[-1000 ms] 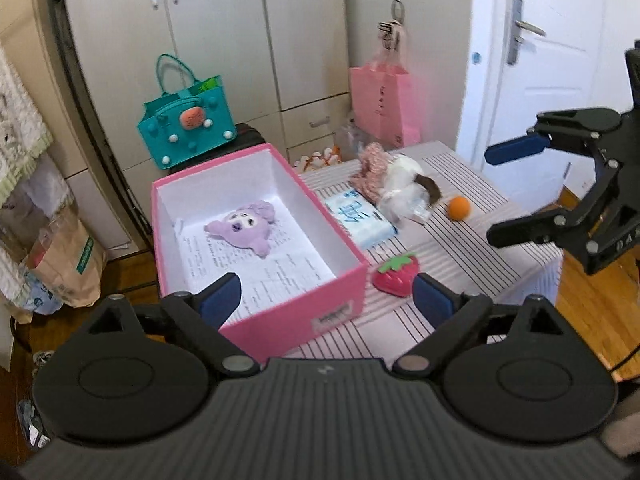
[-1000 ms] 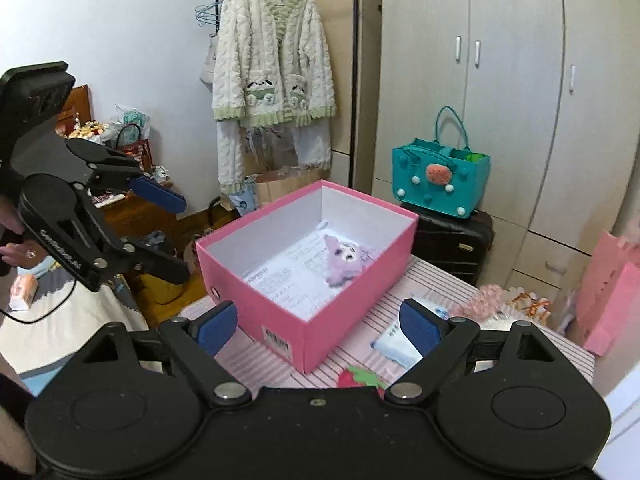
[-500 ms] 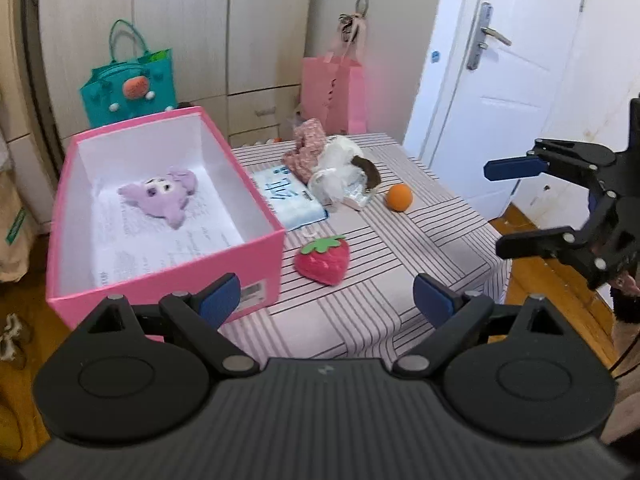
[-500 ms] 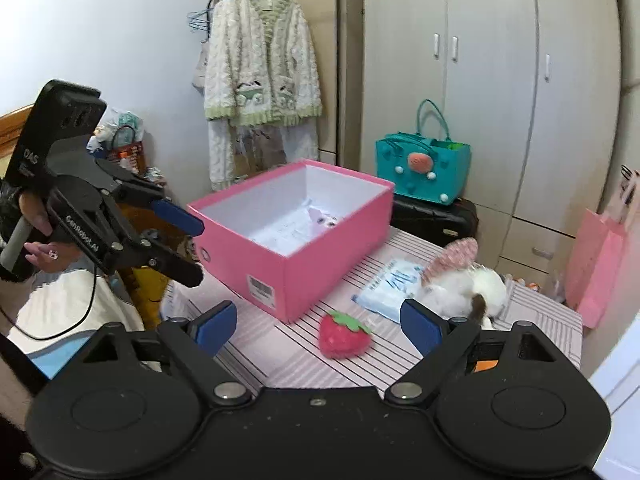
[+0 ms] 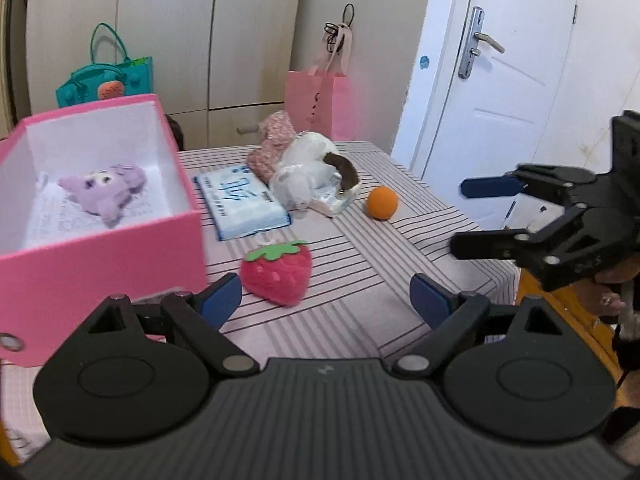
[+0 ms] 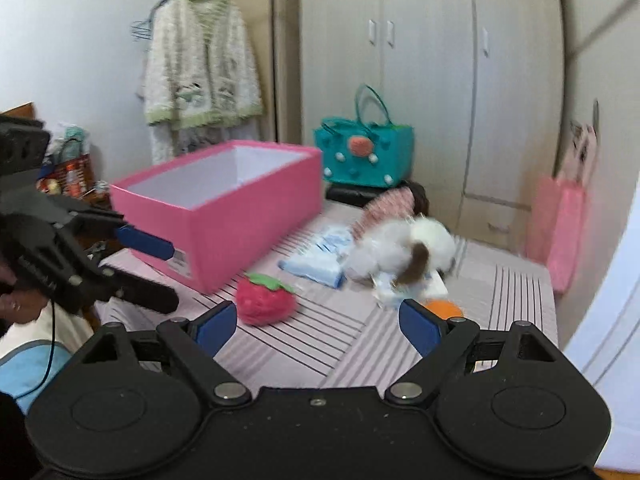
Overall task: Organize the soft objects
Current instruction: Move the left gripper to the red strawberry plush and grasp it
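A pink box [image 5: 100, 248] stands on the striped table at the left and holds a purple plush [image 5: 106, 190]. A red strawberry plush [image 5: 278, 272] lies on the cloth by the box's near corner. Behind it lie a blue tissue pack [image 5: 240, 204], a white and brown plush [image 5: 312, 176], a pink knitted item [image 5: 270, 148] and an orange ball [image 5: 382, 203]. My left gripper [image 5: 326, 302] is open and empty, low over the table just short of the strawberry [image 6: 264, 300]. My right gripper [image 6: 318, 324] is open and empty, near the table's right side [image 5: 476, 216].
A teal bag [image 6: 366, 156] sits on a dark case behind the table. A pink paper bag [image 5: 318, 106] stands by the wardrobe. A white door [image 5: 500, 80] is at the right. A cardigan [image 6: 200, 76] hangs at the left. The table's right edge [image 5: 500, 268] drops to a wooden floor.
Both grippers have come down and closer to the table. The left view has swung right from the box to the strawberry. Both stayed open and empty.
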